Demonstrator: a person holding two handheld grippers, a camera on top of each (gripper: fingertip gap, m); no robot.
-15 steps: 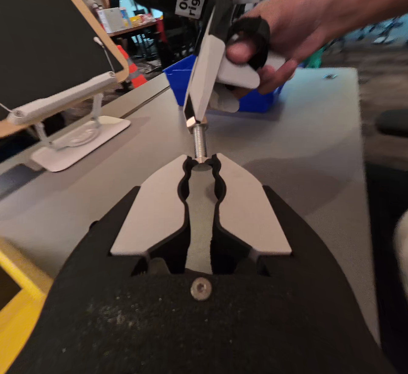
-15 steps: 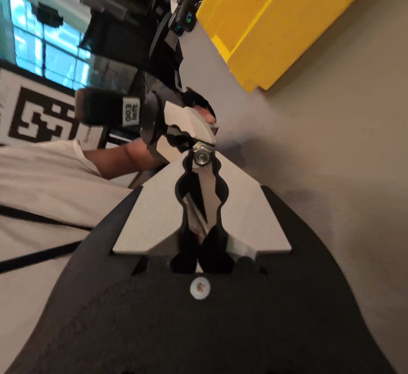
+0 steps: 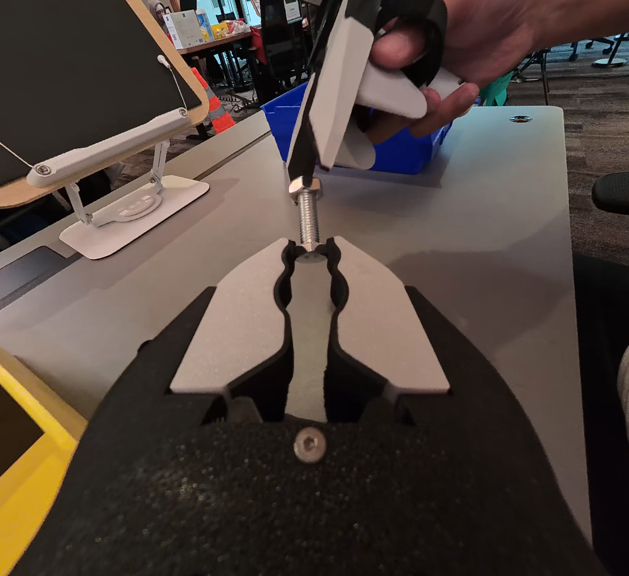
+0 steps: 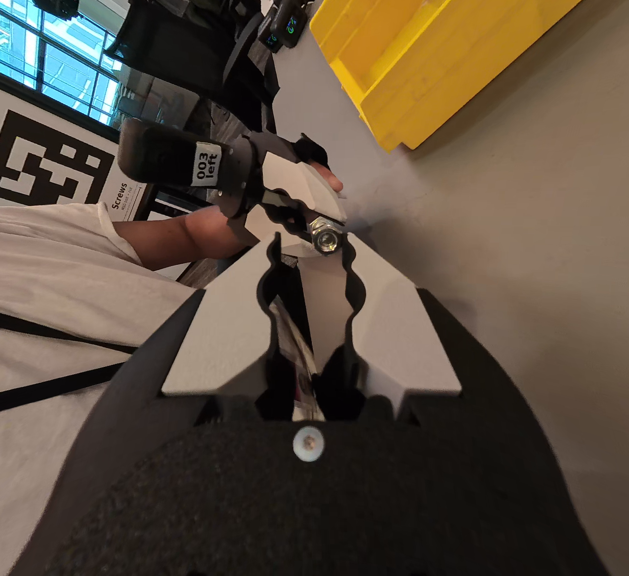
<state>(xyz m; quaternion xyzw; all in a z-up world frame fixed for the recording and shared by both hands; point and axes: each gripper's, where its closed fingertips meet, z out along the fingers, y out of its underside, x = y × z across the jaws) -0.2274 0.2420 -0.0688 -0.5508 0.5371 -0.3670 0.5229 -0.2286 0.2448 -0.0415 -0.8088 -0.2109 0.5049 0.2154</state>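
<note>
Grey table (image 3: 476, 253) — blue bin (image 3: 405, 151), yellow bin (image 4: 442, 49), white stand (image 3: 136, 216).

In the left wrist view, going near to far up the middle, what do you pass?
left gripper → bolt, its head between the fingers → nut at the bolt's far end → right gripper at the nut → blue bin.
</note>
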